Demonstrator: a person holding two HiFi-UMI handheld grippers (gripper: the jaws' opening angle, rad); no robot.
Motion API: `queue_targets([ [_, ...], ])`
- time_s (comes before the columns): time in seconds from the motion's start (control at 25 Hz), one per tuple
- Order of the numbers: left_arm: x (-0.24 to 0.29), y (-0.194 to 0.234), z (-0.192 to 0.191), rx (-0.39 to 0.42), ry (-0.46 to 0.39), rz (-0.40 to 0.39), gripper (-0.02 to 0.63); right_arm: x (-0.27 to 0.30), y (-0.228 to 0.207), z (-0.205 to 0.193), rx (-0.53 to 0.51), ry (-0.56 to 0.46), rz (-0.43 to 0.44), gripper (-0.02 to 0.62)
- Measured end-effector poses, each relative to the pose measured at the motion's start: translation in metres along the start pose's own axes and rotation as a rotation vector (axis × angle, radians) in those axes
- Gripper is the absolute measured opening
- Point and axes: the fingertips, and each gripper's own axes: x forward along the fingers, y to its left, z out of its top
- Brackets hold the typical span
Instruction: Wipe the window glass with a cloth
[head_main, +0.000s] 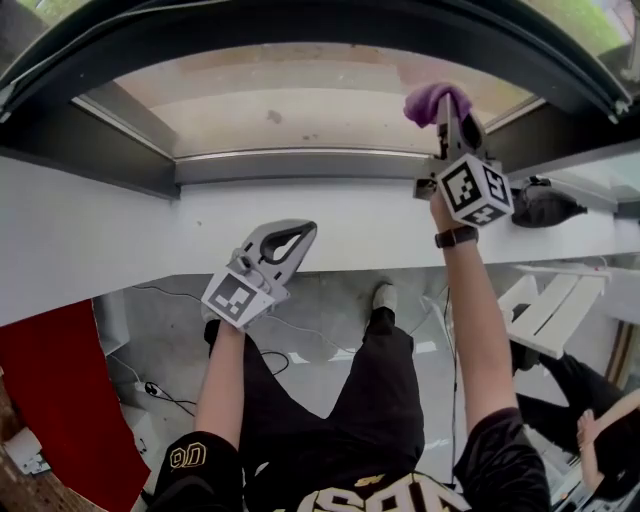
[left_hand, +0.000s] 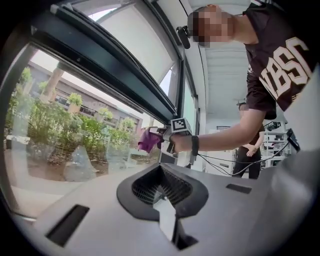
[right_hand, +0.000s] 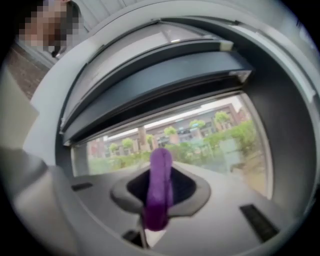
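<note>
Currently a bunched purple cloth (head_main: 432, 100) is clamped by the jaws of the right gripper (head_main: 447, 118) at the clear window glass (head_main: 300, 100), low near the pane's right edge. Wiping is judged in hand; next, firm contact and a sweep across are required. Cloth's long axis lies along the jaws, tip toward glass. Jaws of the left gripper (head_main: 290, 240) are closed, empty.

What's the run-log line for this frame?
right gripper: shut on purple cloth, up at window glass, contact unclear | left gripper: shut, empty, low over white ledge
</note>
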Motion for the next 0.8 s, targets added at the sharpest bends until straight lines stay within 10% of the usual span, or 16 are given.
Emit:
queue_targets([
  [0.36, -0.185, 0.08, 0.022, 0.052, 0.055, 0.182, 0.009, 0.057, 0.348, -0.068, -0.023, 0.059, 0.528, 0.073],
  [0.6, -0.255, 0.104, 0.028, 0.021, 0.02, 0.299, 0.009, 0.095, 0.49, -0.096, 0.036, 0.041, 0.644, 0.072],
  [0.8, -0.263, 0.108, 0.039, 0.016, -0.006, 0.345, 0.009, 0.121, 0.528, -0.104, 0.023, 0.049, 0.65, 0.072],
])
